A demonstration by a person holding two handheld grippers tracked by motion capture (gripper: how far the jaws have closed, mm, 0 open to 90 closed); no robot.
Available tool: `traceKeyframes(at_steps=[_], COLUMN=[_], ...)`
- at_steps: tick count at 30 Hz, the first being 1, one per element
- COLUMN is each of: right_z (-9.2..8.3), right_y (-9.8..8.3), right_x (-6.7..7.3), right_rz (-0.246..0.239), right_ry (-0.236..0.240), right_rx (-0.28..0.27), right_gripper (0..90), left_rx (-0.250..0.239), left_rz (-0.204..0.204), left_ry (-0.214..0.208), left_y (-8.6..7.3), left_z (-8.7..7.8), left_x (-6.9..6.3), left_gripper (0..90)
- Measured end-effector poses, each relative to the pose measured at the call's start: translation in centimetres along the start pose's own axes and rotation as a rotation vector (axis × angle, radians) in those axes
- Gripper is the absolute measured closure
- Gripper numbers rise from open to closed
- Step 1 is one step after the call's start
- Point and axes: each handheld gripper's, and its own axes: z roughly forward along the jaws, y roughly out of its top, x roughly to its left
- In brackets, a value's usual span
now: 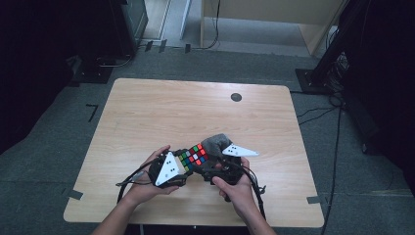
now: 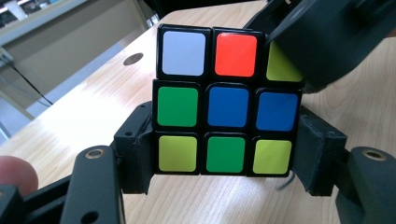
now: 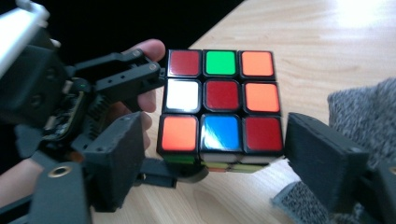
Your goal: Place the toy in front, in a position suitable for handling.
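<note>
A scrambled Rubik's cube (image 1: 194, 155) is held just above the wooden table's near middle, between both hands. My left gripper (image 1: 185, 166) comes at it from the left. In the left gripper view, both pads (image 2: 135, 154) press the sides of the cube's (image 2: 226, 107) bottom row, so the left gripper (image 2: 226, 161) is shut on it. My right gripper (image 1: 208, 164) reaches in from the right. In the right gripper view, the cube (image 3: 222, 102) sits between the jaws of the right gripper (image 3: 219, 161), with a small gap beside the left pad (image 3: 116, 163).
A grey knitted cloth (image 1: 215, 143) lies on the table (image 1: 195, 107) right behind the cube and under the right gripper. A dark round grommet (image 1: 236, 97) sits at the far side. Cables trail off the near edge. Dark stands flank the table on the floor.
</note>
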Motion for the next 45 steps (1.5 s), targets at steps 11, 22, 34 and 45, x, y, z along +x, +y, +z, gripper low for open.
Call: traceKeyframes(at_steps=[11, 22, 34, 45], right_z=[-1.4, 1.8, -1.0, -2.2], right_y=[-0.4, -3.4, -1.6, 0.7], right_x=[-2.6, -4.9, -4.7, 2.4], right_rz=[-0.263, -0.388, -0.262, -0.416], right_ry=[-0.371, -0.508, -0.455, -0.104], right_rx=[0.01, 0.245, 0.141, -0.064], right_gripper=[27.3, 49.4, 79.0, 76.4], left_rx=[0.013, 0.026, 0.03, 0.047], left_rz=[-0.223, -0.26, -0.255, -0.117], left_ry=[0.051, 0.034, 0.006, -0.085], left_y=[-1.1, -1.3, -1.3, -0.1], left_z=[-1.0, -0.7, -0.5, 0.5], left_x=[3.3, 3.4, 3.2, 0.1], left_gripper=[33.9, 33.9, 34.0, 34.1])
